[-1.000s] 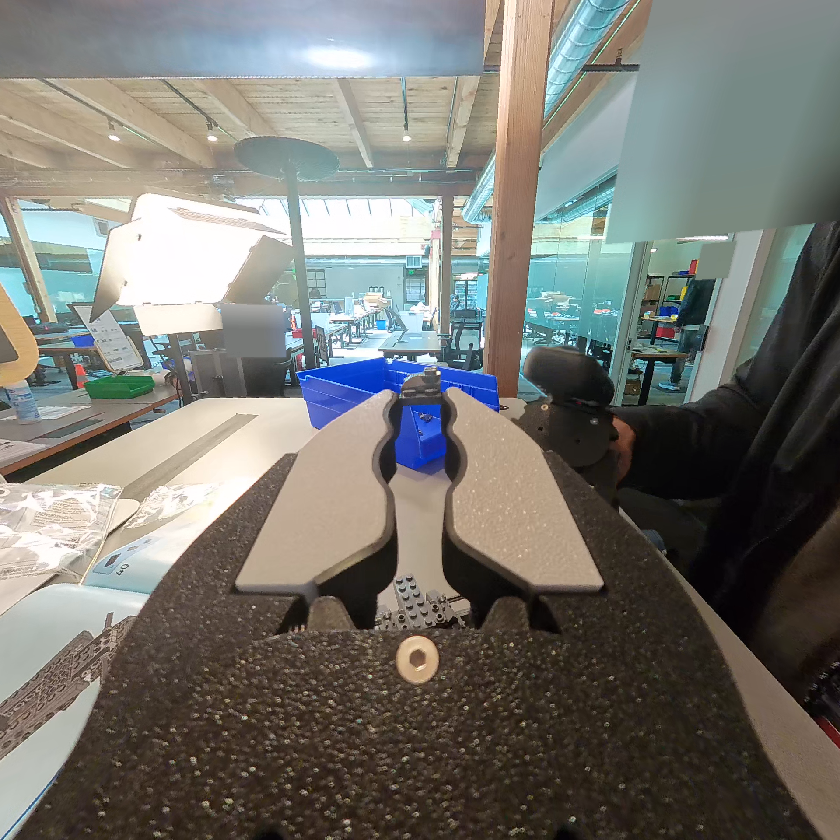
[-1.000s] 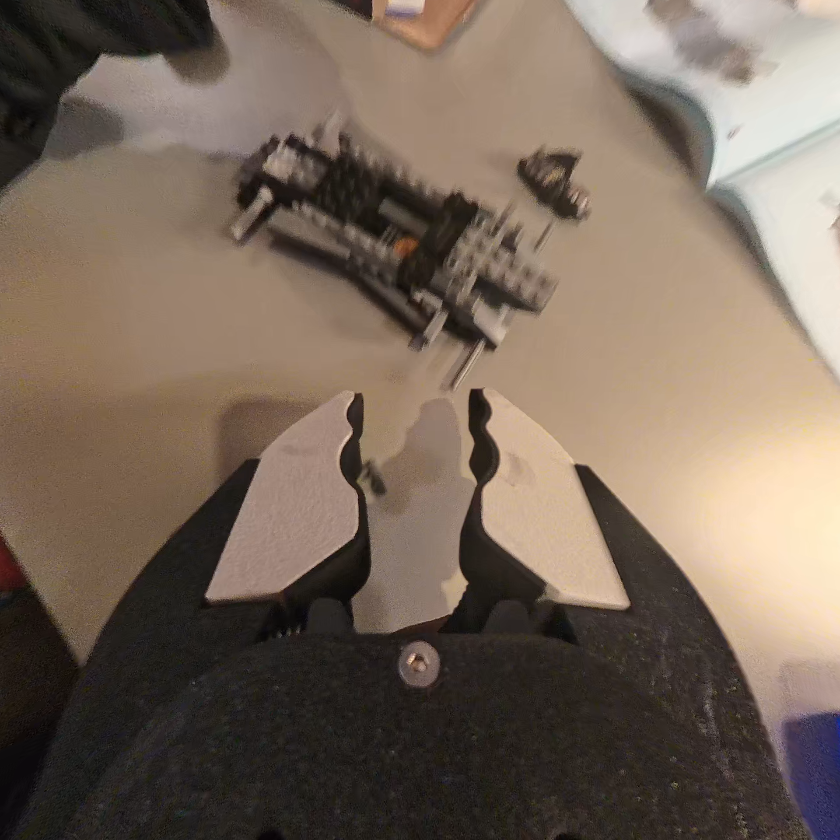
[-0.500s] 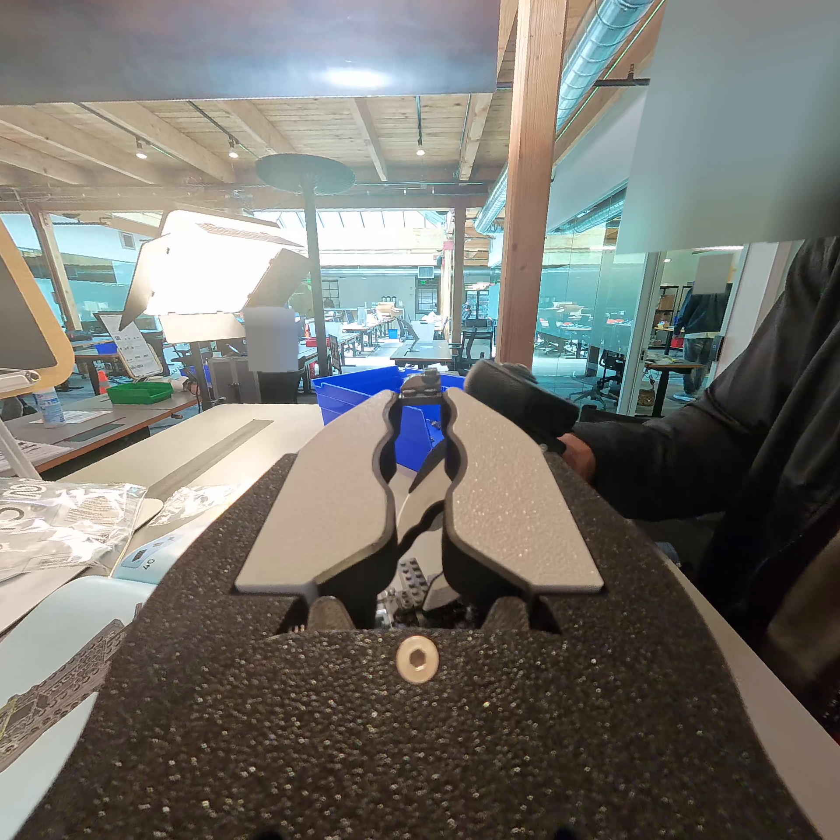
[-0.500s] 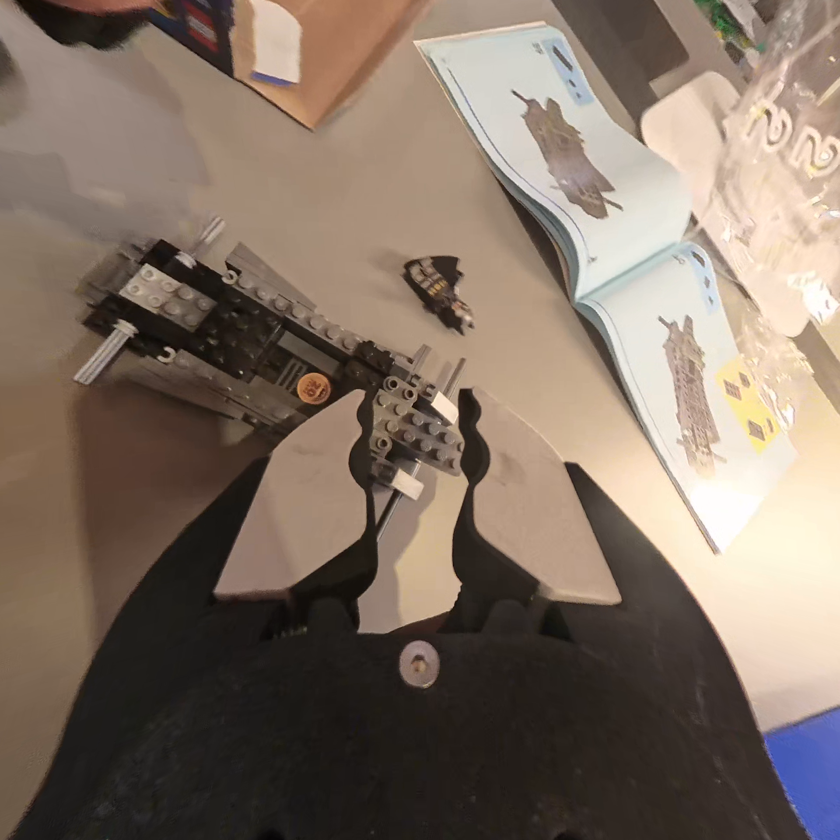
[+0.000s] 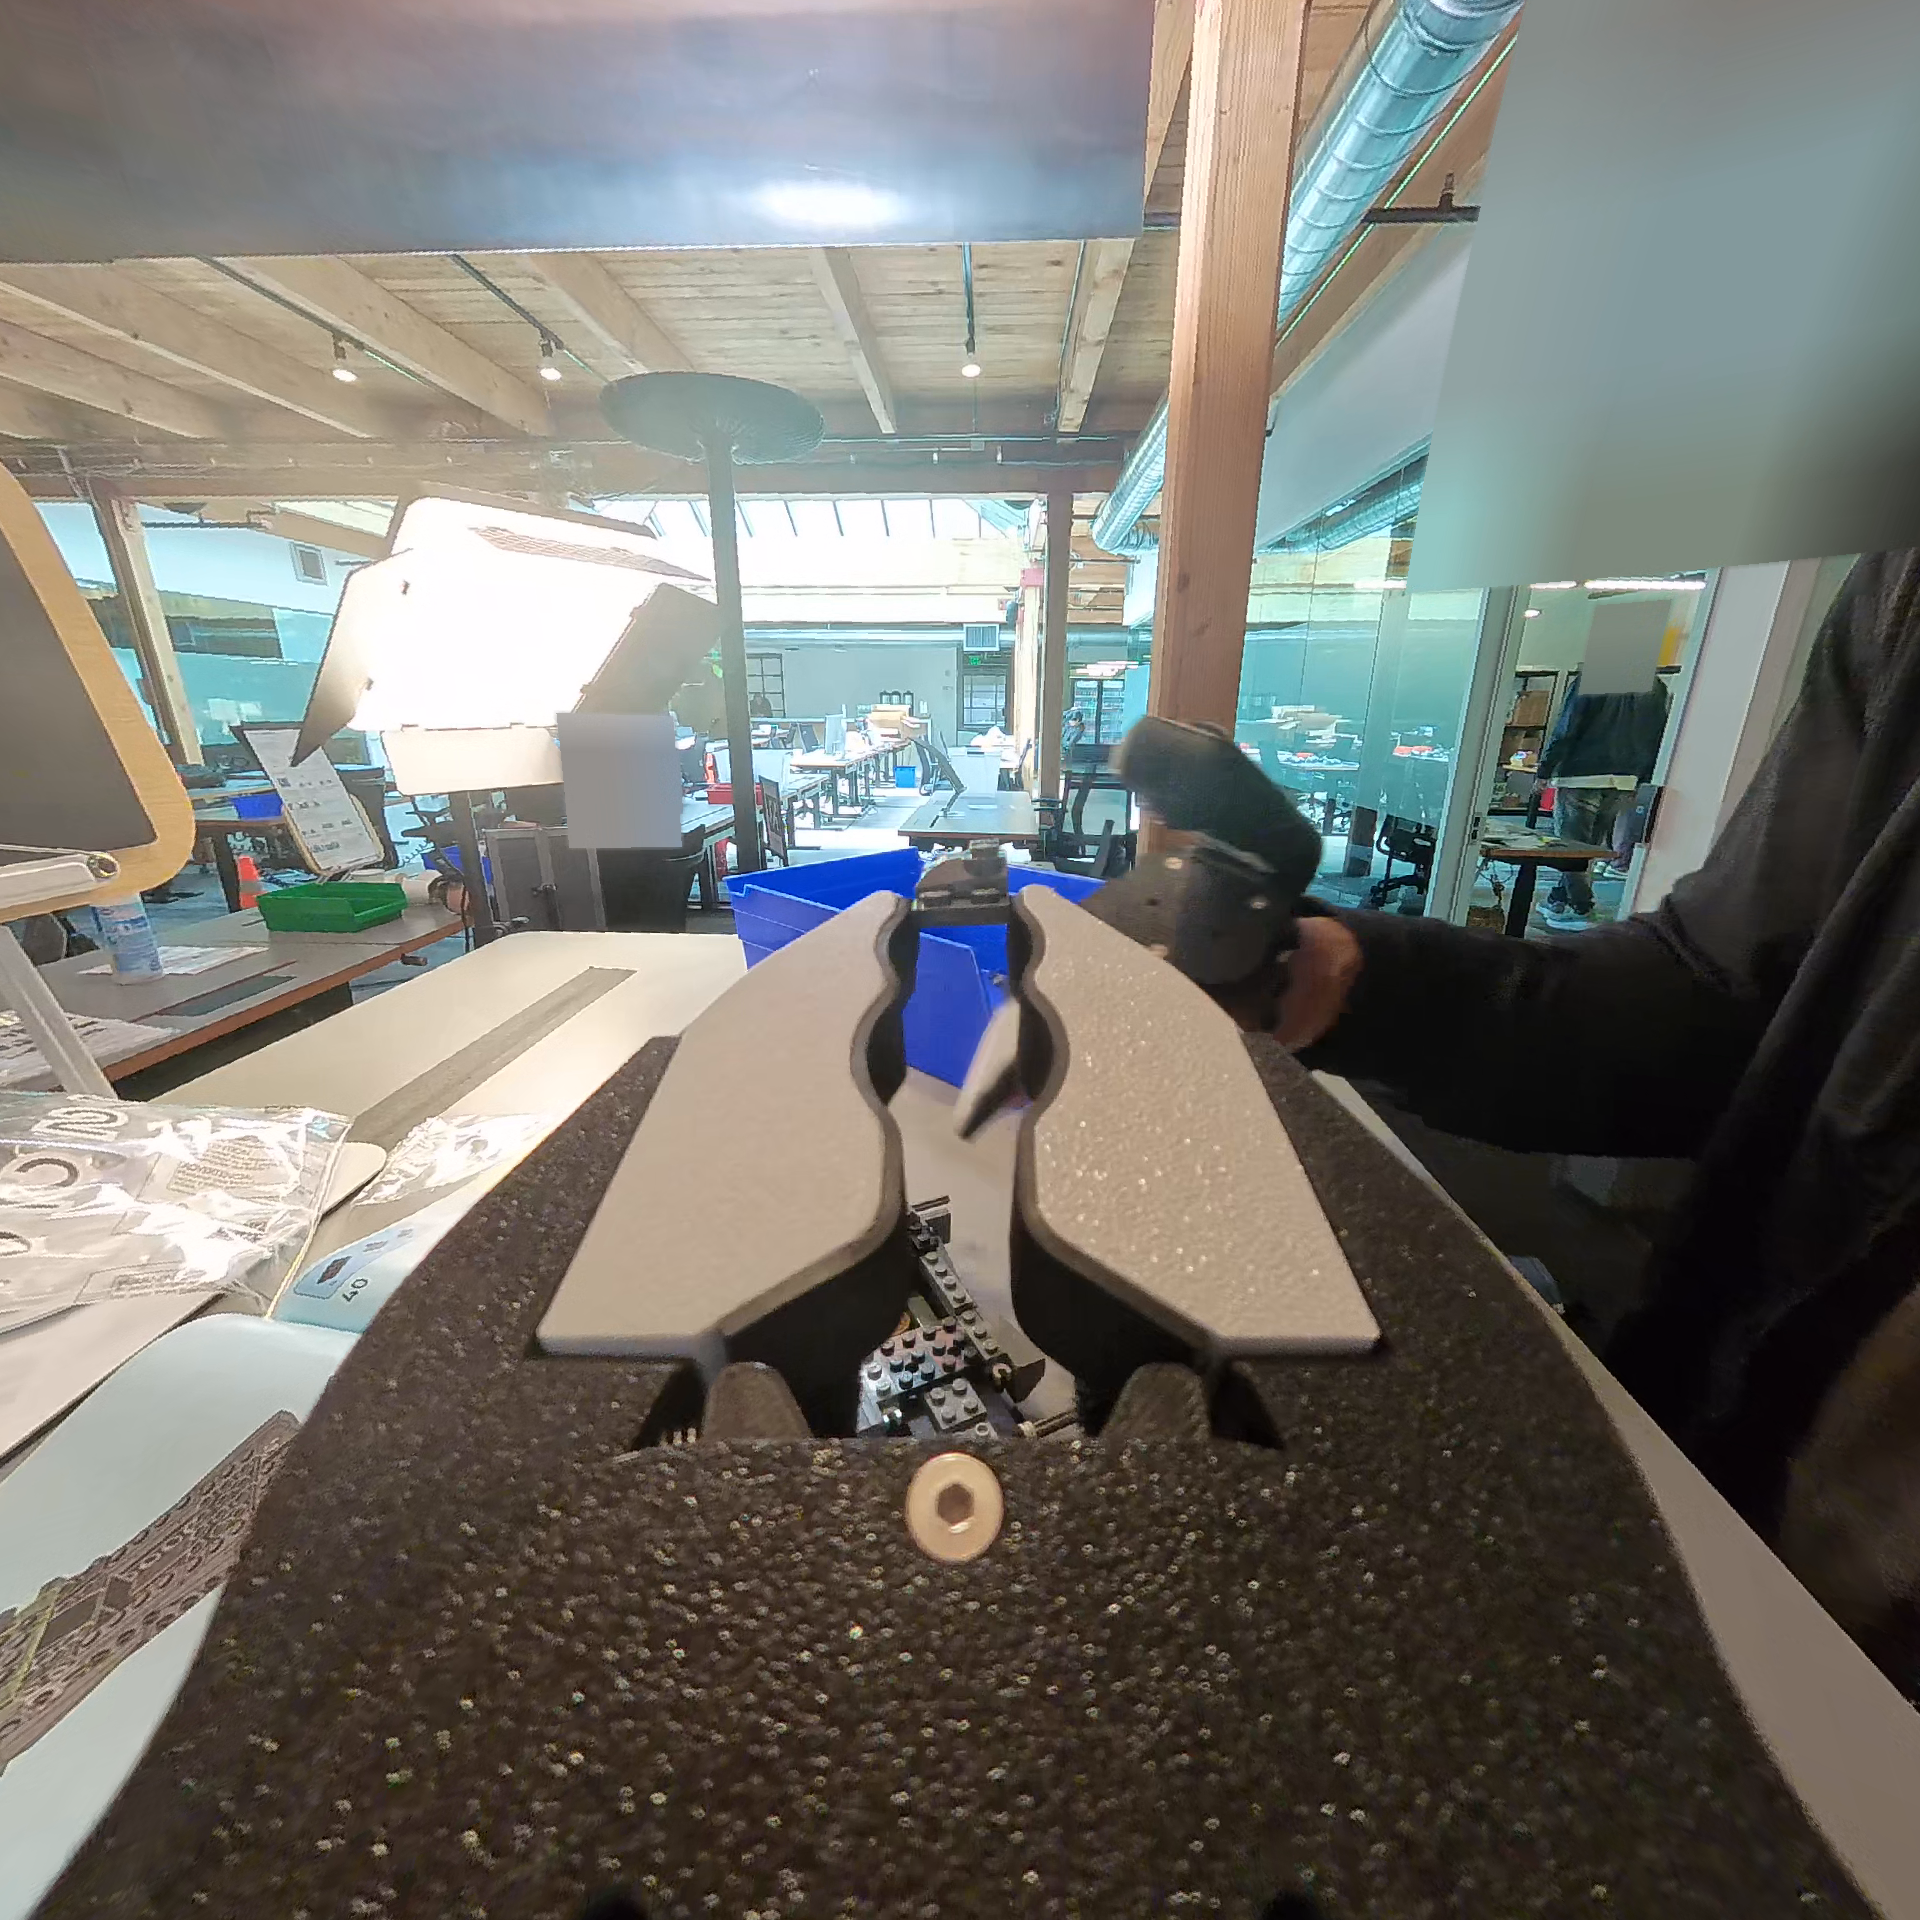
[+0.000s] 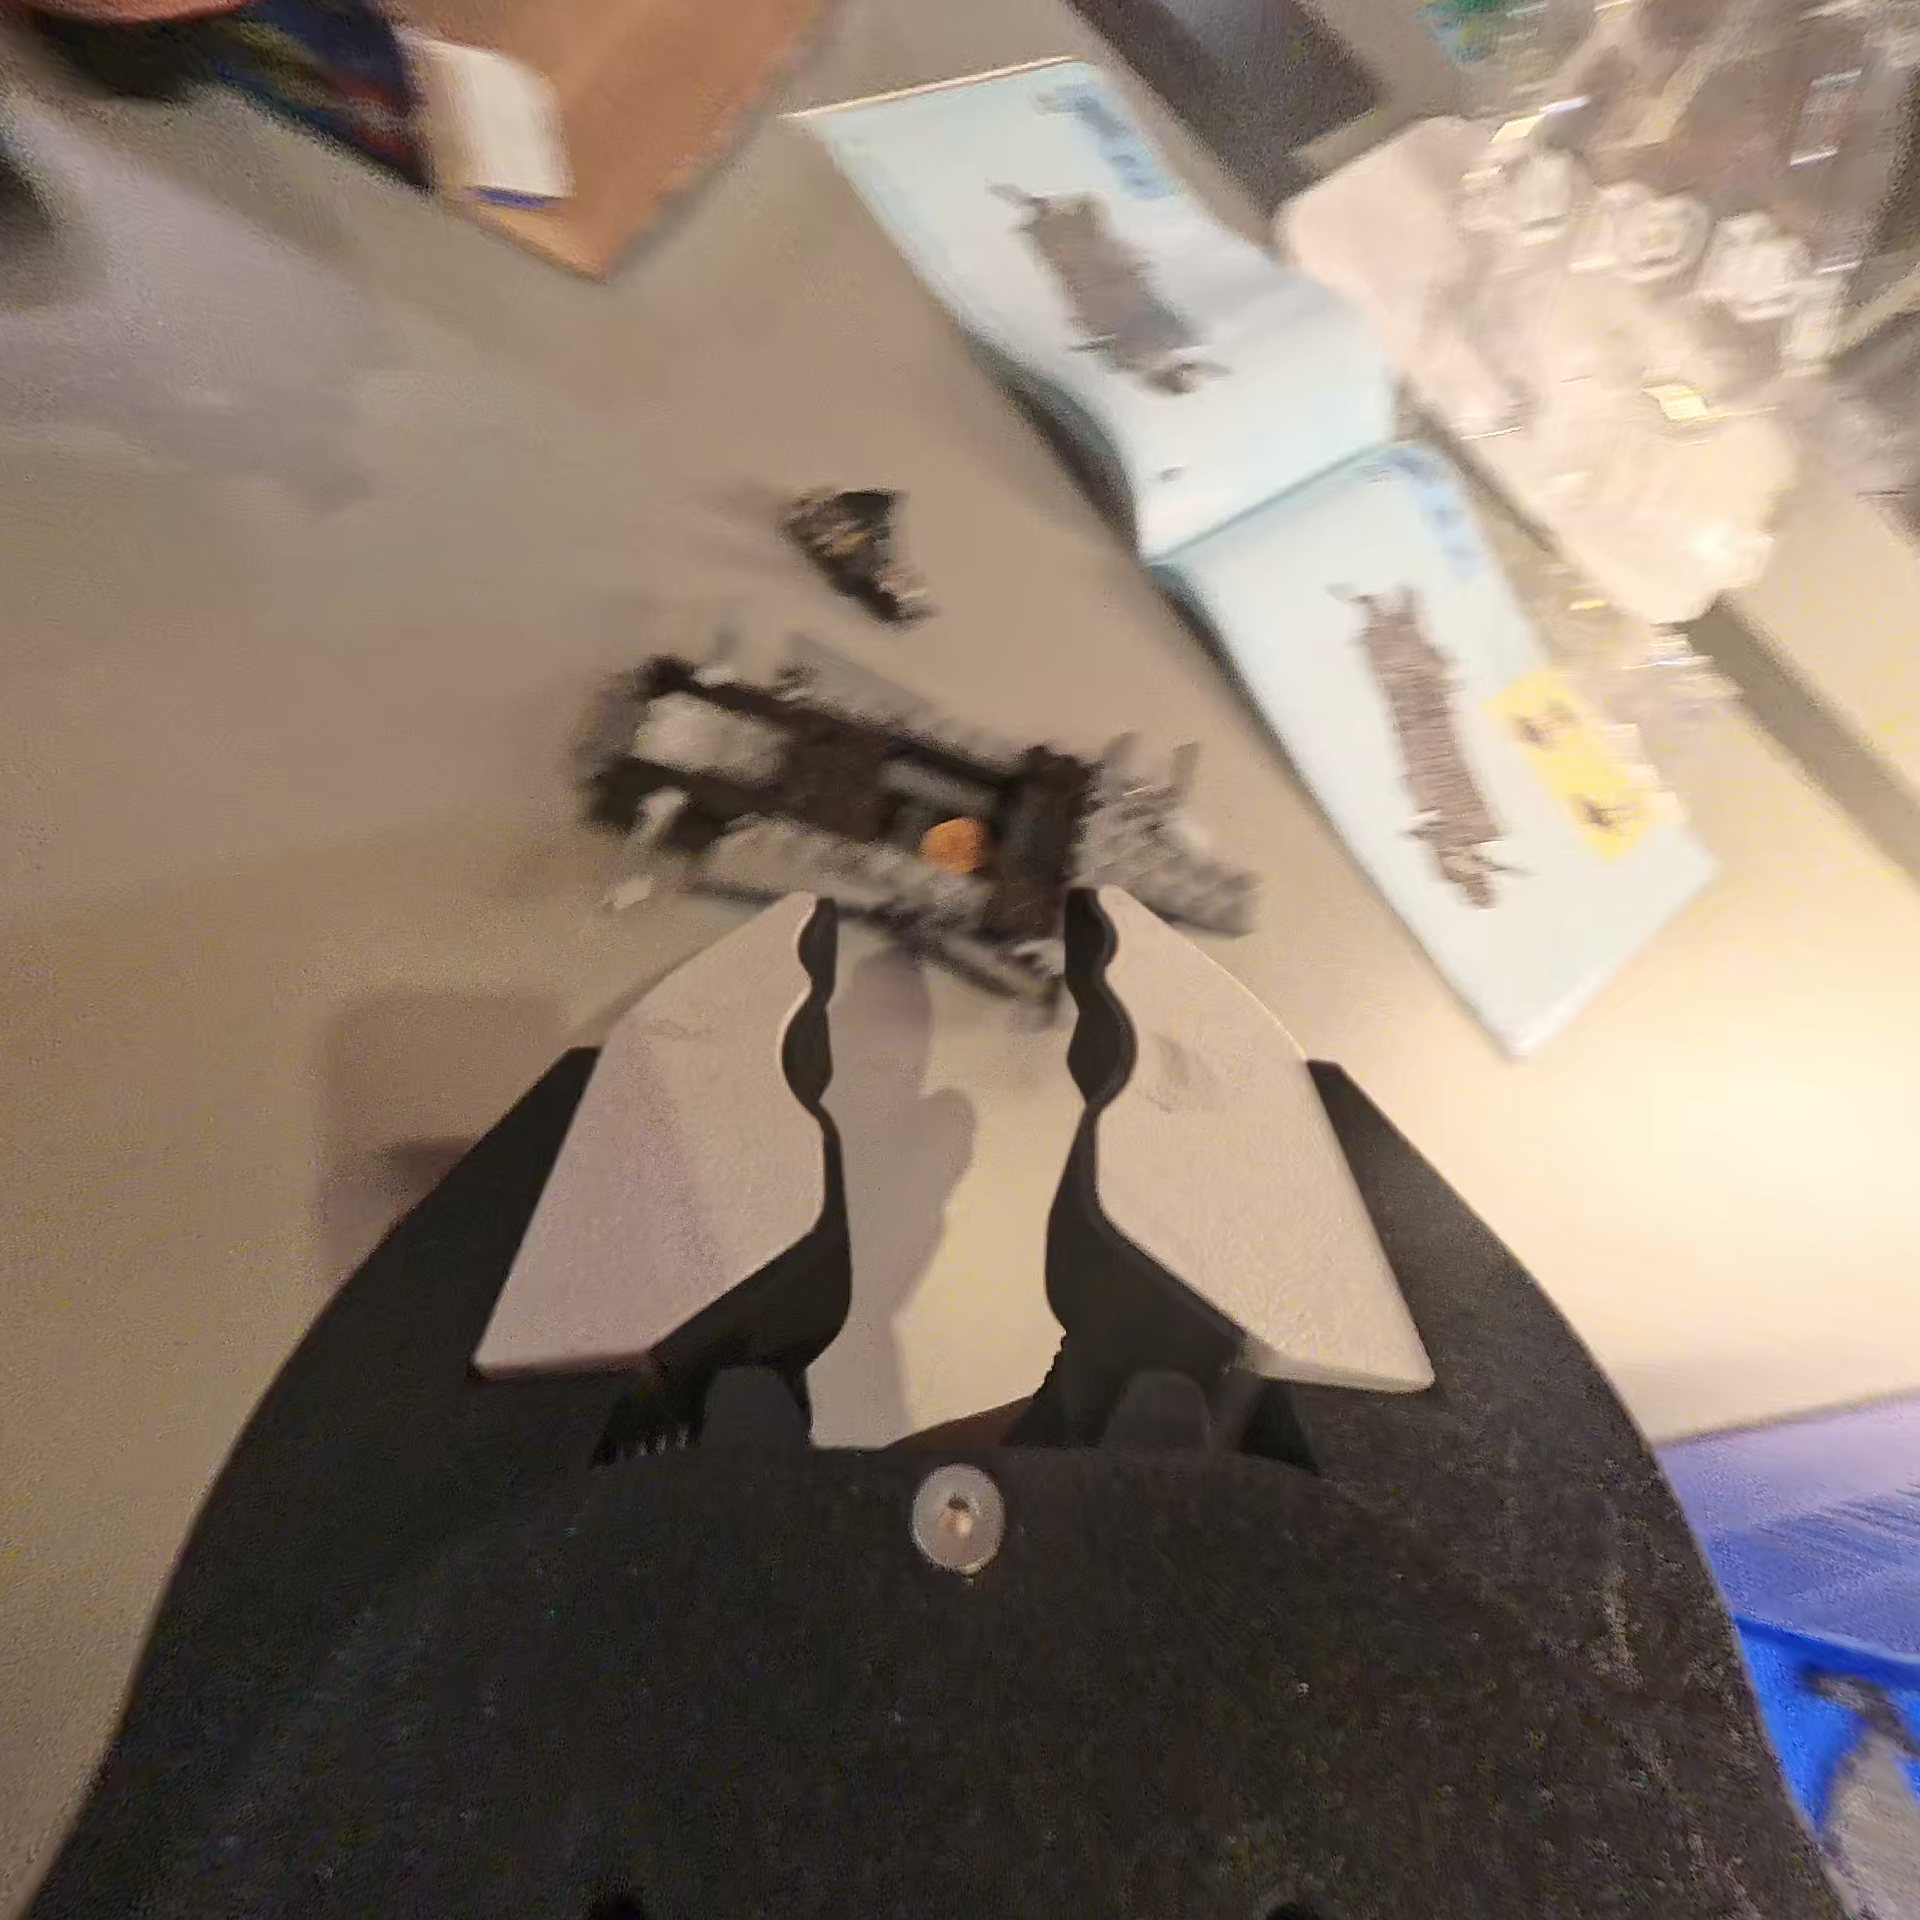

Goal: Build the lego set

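Left hand-held gripper is pinching a small dark grey studded plastic brick piece right at its tips, both pads pressed on it, held up in the air above the bench. Behind it sits a blue plastic bin. Under the left fingers you can see bits of a black and grey brick-built model w/ studs lying on the bench.

Right hand-held gripper is spread, nothing between the pads, tips hovering just above the near edge of that same model. View's pretty blurry, so can't tell if it's touching. The model has a small orange round bit on it.

A smaller black brick clump lies apart from the model, further out. To the right there's an open pale blue instruction booklet, and beyond it crinkly clear plastic bags. A person's dark sleeve shows in the left view, holding the right gripper.
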`<state>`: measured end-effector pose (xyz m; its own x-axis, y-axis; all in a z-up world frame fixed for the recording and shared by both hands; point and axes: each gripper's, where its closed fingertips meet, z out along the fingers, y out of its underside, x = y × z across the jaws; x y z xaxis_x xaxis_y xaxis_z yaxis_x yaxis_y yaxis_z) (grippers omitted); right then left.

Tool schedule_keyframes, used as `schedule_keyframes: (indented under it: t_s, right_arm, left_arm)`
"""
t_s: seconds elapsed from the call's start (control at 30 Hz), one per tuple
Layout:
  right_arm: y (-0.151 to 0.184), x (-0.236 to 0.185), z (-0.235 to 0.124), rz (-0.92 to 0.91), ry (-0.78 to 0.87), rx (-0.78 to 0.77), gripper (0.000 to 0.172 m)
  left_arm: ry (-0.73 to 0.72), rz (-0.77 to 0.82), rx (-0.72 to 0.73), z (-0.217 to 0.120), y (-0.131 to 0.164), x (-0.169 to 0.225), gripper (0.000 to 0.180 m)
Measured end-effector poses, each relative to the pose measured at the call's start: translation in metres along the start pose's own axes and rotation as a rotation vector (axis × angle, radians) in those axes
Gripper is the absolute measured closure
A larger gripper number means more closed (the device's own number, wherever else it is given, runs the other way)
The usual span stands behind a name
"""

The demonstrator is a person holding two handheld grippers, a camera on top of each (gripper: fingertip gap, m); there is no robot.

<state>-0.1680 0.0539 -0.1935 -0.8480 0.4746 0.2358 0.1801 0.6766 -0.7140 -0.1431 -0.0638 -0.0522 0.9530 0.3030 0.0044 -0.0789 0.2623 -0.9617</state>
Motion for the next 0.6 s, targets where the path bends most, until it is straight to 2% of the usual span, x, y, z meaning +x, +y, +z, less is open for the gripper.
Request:
schedule_keyframes:
  t_s: [0.1,0.2,0.3,0.33,0.5,0.6]
  right_arm:
    - [0.032,-0.06,-0.018,-0.017,-0.215,-0.051,0.129]
    - [0.057,-0.094,-0.02,-0.038,-0.309,-0.116,0.127]
    - [0.068,-0.102,-0.014,-0.051,-0.3,-0.149,0.134]
    - [0.066,-0.102,-0.014,-0.043,-0.293,-0.137,0.139]
    - [0.065,-0.098,-0.009,-0.075,-0.258,-0.168,0.143]
    - [0.063,-0.091,-0.005,-0.091,-0.243,-0.185,0.155]
  left_arm:
    - [0.005,-0.003,0.013,-0.001,-0.003,0.001,0.164]
    - [0.011,-0.008,0.015,0.0,-0.002,0.001,0.164]
    - [0.029,-0.005,0.01,0.002,0.0,0.005,0.164]
    - [0.035,-0.006,0.005,0.003,0.001,0.006,0.164]
    - [0.057,-0.016,-0.014,0.009,0.008,0.01,0.164]
    - [0.064,-0.016,-0.029,0.011,0.012,0.011,0.164]
